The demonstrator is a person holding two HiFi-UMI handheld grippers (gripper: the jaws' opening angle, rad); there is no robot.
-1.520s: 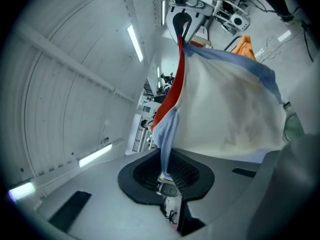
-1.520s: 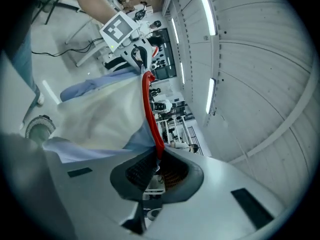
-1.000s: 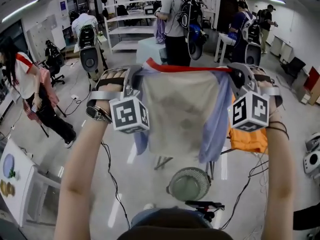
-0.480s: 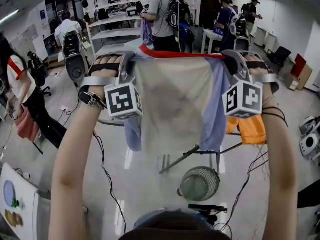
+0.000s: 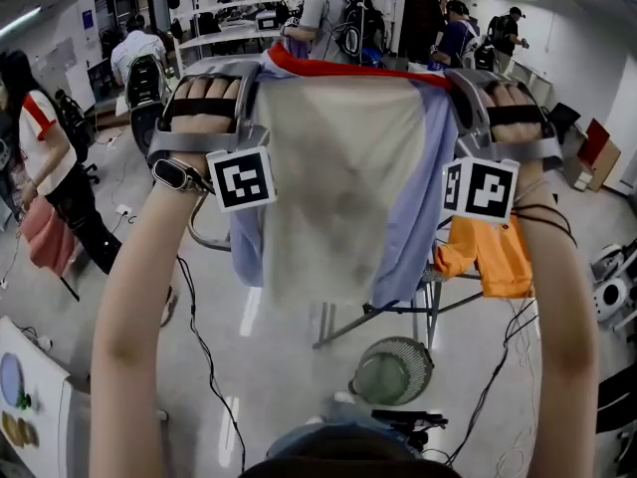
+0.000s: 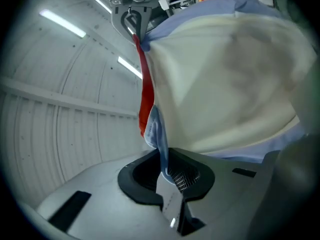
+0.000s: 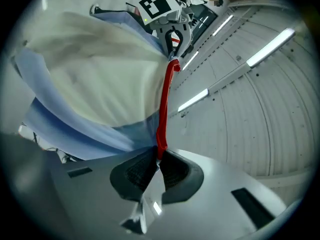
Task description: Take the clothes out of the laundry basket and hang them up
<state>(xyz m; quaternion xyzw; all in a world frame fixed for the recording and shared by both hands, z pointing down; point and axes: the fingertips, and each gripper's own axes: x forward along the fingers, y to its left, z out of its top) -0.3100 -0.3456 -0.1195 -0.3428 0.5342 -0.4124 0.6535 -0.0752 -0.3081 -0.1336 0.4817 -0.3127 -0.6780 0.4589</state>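
The left tongs (image 6: 167, 176) and right tongs (image 7: 156, 166) were clenched on the top corners of a cream-and-blue garment (image 5: 343, 167) stretched between them. It had risen higher than a moment before, clear above the rack (image 5: 408, 309) below, seemingly ready for hanging.

A round mesh basket (image 5: 391, 371) is set on the pale floor (image 5: 289, 366). A folding metal rack (image 5: 383, 310) is stood near it.

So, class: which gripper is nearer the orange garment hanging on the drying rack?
Right. The right gripper, shut on one top corner of the blue garment, is up above the orange garment; the left gripper grips the other corner, farther off.
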